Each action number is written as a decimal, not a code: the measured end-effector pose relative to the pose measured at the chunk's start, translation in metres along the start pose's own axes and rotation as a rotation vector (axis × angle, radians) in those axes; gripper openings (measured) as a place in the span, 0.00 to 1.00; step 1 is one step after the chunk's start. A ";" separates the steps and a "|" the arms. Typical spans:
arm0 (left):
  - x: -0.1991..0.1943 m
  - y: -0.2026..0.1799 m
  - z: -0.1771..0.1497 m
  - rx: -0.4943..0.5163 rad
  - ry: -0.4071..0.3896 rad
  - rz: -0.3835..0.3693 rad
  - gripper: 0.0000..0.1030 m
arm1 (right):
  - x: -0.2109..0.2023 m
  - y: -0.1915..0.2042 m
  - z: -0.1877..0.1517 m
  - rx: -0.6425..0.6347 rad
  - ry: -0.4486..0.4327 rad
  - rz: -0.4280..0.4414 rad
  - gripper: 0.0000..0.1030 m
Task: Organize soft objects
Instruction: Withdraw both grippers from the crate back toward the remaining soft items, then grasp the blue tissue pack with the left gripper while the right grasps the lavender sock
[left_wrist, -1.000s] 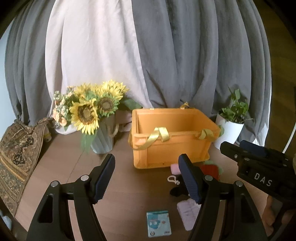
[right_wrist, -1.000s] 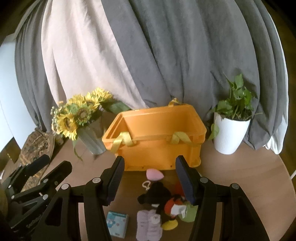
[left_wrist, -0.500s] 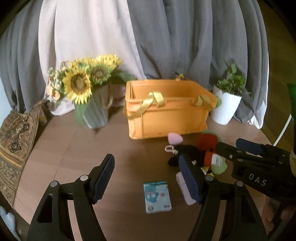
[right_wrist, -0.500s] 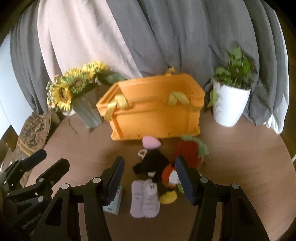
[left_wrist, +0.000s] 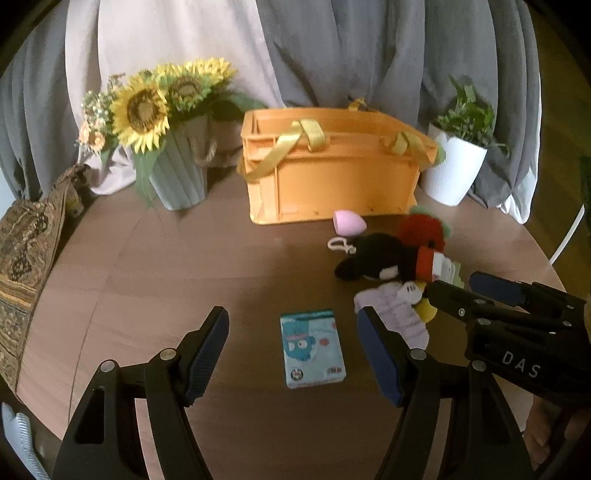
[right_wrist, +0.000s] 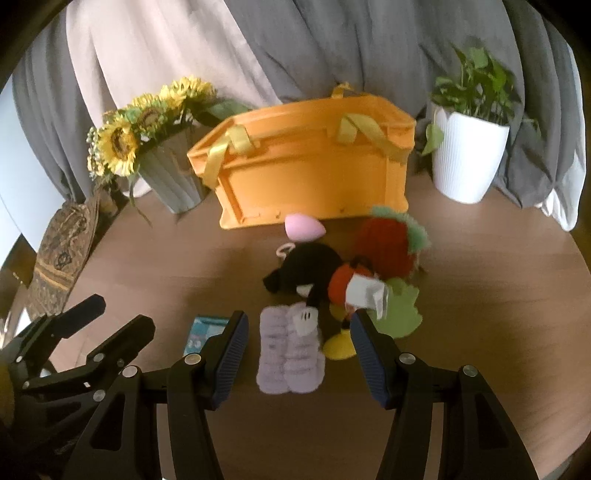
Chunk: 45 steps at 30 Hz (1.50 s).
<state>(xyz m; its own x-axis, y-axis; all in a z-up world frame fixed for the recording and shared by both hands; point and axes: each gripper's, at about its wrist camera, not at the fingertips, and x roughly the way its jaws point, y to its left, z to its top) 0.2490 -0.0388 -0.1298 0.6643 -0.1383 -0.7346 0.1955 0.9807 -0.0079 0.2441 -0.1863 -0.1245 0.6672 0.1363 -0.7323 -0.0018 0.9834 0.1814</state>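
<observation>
- The left gripper (left_wrist: 291, 334) is hovering with jaws wide apart and empty, framing the blue packet (left_wrist: 312, 349) at lower centre.
- The right gripper (right_wrist: 297, 334) is standing half-open, holding nothing, over the lilac cloth (right_wrist: 290, 354).
- Soft toys (right_wrist: 314, 269) are lying mid-frame before the orange basket (right_wrist: 306, 170); straddling one item squarely seems wisest.

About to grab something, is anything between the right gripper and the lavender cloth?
Nothing visible. The right gripper is open with the lavender cloth lying bare between its fingers; only the plush mouse's white hand overlaps its far edge.
</observation>
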 end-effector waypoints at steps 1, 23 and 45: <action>0.002 -0.001 -0.003 0.003 0.008 0.002 0.69 | 0.002 -0.001 -0.003 0.000 0.006 0.000 0.57; 0.050 -0.010 -0.040 -0.013 0.143 -0.022 0.69 | 0.048 -0.014 -0.034 0.022 0.128 0.086 0.43; 0.068 -0.011 -0.042 -0.020 0.147 -0.068 0.50 | 0.052 -0.005 -0.032 -0.034 0.147 0.143 0.15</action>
<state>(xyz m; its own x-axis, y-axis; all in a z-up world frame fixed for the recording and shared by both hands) 0.2612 -0.0535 -0.2080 0.5373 -0.1842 -0.8230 0.2210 0.9725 -0.0733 0.2550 -0.1805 -0.1851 0.5421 0.2887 -0.7892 -0.1161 0.9559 0.2699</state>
